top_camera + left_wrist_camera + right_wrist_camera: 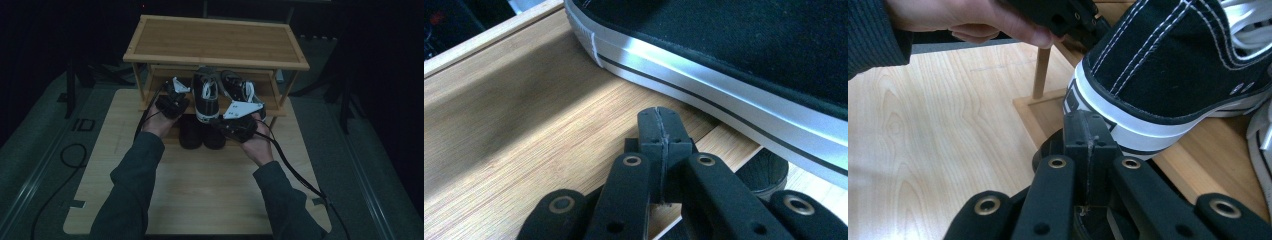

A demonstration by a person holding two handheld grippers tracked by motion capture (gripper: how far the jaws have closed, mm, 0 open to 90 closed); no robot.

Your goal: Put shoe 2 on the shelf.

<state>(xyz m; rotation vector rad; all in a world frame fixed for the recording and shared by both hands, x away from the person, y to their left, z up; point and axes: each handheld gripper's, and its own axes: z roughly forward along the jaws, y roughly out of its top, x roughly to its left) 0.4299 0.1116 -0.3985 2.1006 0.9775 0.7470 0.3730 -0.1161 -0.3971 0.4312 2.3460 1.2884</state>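
Sneaker (206,97), black canvas with a white sole and white laces, sits on the lower shelf (272,102) of a wooden shoe rack (215,42), its heel hanging a little over the shelf's front edge. A second one of the same kind, the other sneaker (239,87), lies just beside it to the right, tilted on its side. Below them, on the bench (200,185) in front of the rack, stand two dark shoes (200,134) side by side.

Each gripper flanks the upright sneaker's heel. The left gripper (172,100) has its jaws pressed together on nothing, its tip over the shelf board just beside the sneaker's white sole wall (724,95). The right gripper (239,122) is likewise closed and empty, its tip right at the heel's rubber band (1108,112); whether it touches I cannot tell.

With both closed, the step looks like nudging the sneaker straight and back onto the shelf. To do it well, I would press low on the rubber sole, not the soft canvas, keep both tips level so the heel does not swing, and push slowly so it does not knock its tilted neighbour.

Count: two sneakers, two dark shoes, one rack, two grippers.
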